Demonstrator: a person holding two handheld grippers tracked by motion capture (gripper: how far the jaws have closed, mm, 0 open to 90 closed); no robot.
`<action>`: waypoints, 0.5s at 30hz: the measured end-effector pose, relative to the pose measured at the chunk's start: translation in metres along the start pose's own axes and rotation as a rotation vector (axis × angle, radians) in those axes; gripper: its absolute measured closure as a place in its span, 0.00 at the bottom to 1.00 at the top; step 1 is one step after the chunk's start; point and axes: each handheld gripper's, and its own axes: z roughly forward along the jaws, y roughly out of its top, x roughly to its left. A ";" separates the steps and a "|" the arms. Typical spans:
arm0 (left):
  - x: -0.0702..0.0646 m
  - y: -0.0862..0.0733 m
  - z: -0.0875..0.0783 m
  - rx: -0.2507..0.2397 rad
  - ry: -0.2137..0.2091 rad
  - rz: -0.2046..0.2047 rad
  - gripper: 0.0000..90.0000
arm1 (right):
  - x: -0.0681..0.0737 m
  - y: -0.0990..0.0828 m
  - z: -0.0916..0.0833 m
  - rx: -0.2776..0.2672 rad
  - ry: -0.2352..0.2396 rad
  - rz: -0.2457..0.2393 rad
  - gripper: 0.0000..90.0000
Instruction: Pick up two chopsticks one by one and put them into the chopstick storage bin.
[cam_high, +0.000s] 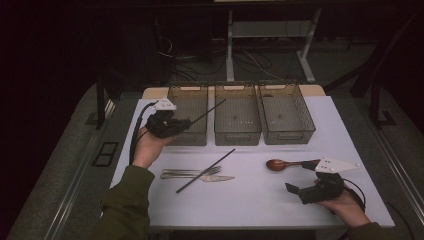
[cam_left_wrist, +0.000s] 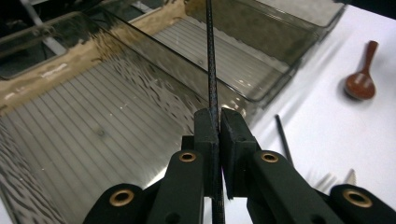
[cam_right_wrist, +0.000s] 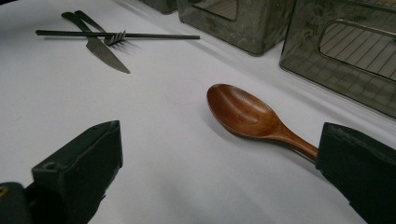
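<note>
White tabletop (cam_high: 260, 200) in a pretty dark room. One black chopstick (cam_left_wrist: 211, 70) is pinched tight in the left gripper (cam_high: 186, 123) jaws, sticking out past them over the leftmost clear bin (cam_high: 191, 107). Second chopstick (cam_high: 205, 171) lies below those jaws, across a fork (cam_high: 192, 171) and knife (cam_high: 200, 178). Right gripper (cam_high: 303, 176) jaws gape wide, wooden spoon (cam_right_wrist: 252, 116) lying between them, handle right at one jaw.

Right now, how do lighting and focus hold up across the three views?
High view: dim, dark surroundings, the white table brightest, mildly soft. Left gripper view: the chopstick sharp, the bin beneath slightly streaked. Right gripper view: the wooden spoon crisp with a soft sheen.
</note>
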 end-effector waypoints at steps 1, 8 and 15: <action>0.002 0.002 0.001 0.001 0.007 -0.001 0.94 | 0.001 0.000 0.000 0.000 0.000 -0.002 0.00; 0.022 0.015 0.008 -0.005 0.042 -0.015 0.94 | 0.002 0.000 0.001 -0.001 0.008 -0.007 0.00; 0.045 0.019 0.014 -0.016 0.086 -0.059 0.94 | 0.000 0.001 0.001 -0.008 0.017 0.000 0.00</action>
